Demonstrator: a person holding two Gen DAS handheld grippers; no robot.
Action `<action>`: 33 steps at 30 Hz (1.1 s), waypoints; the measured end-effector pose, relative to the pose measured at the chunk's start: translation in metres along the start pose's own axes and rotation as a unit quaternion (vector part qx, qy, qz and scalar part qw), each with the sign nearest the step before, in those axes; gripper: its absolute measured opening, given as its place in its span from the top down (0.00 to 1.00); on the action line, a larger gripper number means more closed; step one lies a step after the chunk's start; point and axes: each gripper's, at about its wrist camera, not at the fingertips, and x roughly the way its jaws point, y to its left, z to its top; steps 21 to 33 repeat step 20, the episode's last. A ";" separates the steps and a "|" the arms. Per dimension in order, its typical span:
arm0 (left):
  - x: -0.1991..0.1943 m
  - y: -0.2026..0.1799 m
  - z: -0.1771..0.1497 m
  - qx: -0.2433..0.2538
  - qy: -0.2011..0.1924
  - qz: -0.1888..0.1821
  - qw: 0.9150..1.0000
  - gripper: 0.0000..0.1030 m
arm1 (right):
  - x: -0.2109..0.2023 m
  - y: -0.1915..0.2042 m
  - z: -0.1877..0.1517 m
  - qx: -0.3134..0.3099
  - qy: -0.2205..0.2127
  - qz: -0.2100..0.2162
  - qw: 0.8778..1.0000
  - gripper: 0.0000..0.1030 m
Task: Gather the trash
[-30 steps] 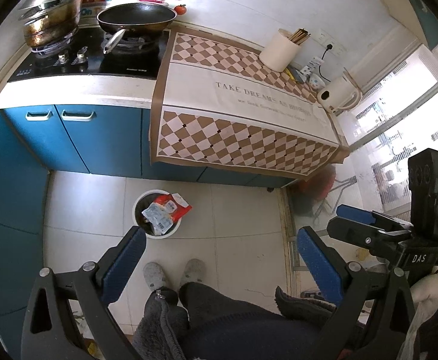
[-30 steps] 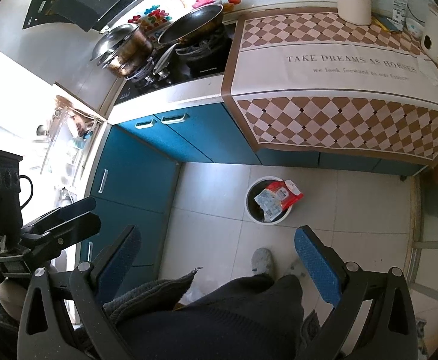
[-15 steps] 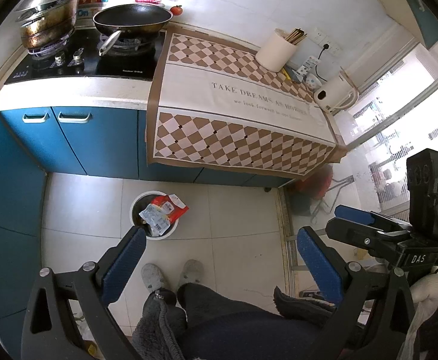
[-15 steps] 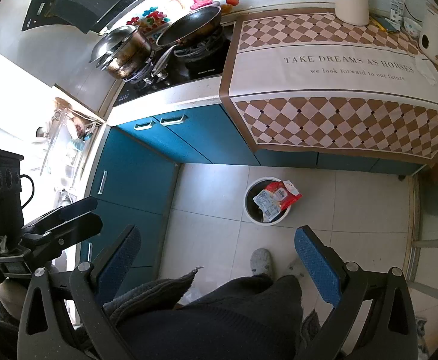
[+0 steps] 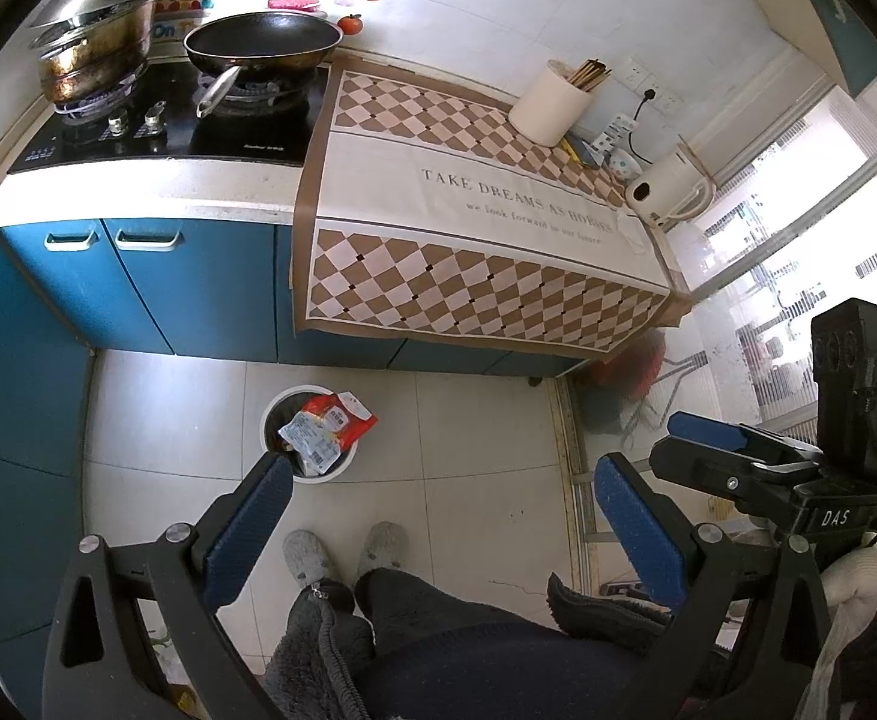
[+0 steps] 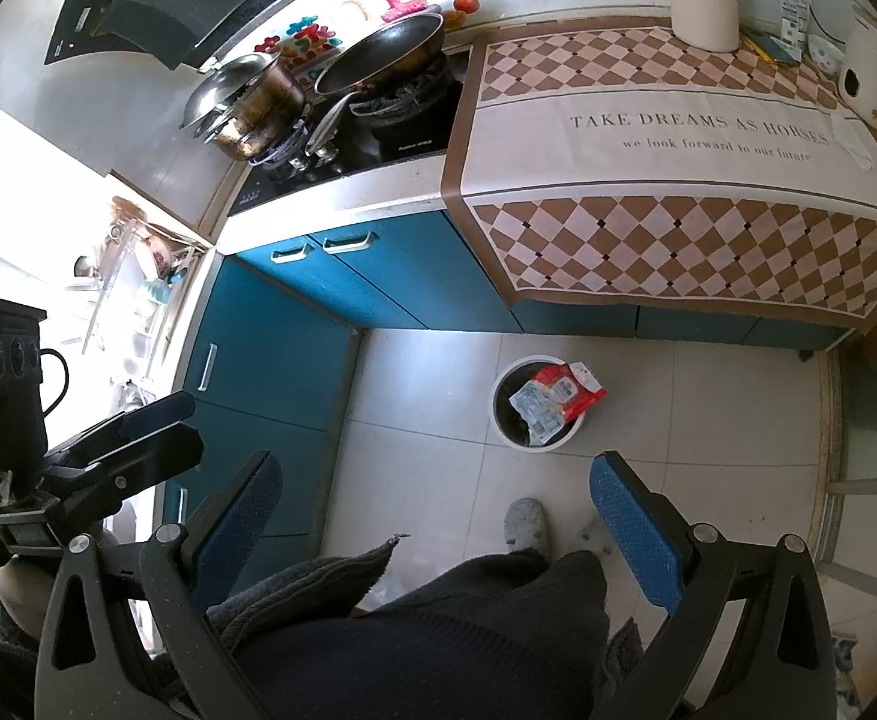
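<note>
Steel pot (image 5: pixel 95 36): lidded, on the left burner of the hob, far left of the bench (image 5: pixel 138 189).
Pan (image 5: pixel 263 47): dark, on the right burner just beside the pot, handle pointing toward the bench edge.
Cabinets (image 5: pixel 156 288): blue, under the bench, two pale handles near the top.
Left gripper (image 5: pixel 438 534): held high over the floor, blue pads wide apart, nothing between them.
Bin (image 5: pixel 338 469): round, white-rimmed, on the tiled floor in front of the cabinets; in the left view its near edge sits behind the left pad.
Wrappers (image 5: pixel 325 431): a red packet and a pale one lie on top of the bin, the red one hanging over the rim on the right.
Slippers (image 5: pixel 342 552): grey pair on the floor, near the bin, between the left pads.
Cloth (image 5: pixel 474 222): checked brown and white with printed words, covering the right part of the bench and draping over its front.
Holder (image 5: pixel 549 101): cream cylinder with chopsticks, at the back of the cloth.
Kettle (image 5: pixel 666 189): white, at the far right end.
Right gripper (image 6: pixel 435 516): also raised over the floor, pads spread wide, empty; the bin (image 6: pixel 537 447) lies ahead between them.
</note>
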 end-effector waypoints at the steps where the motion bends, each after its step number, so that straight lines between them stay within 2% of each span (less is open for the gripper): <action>1: 0.000 -0.001 0.001 0.000 0.000 -0.001 1.000 0.00 | 0.000 0.000 0.000 0.000 0.000 0.001 1.000 0.00; 33: -0.009 0.004 0.008 0.006 -0.005 -0.006 1.000 0.00 | 0.000 0.002 0.001 0.000 -0.002 0.001 1.000 0.00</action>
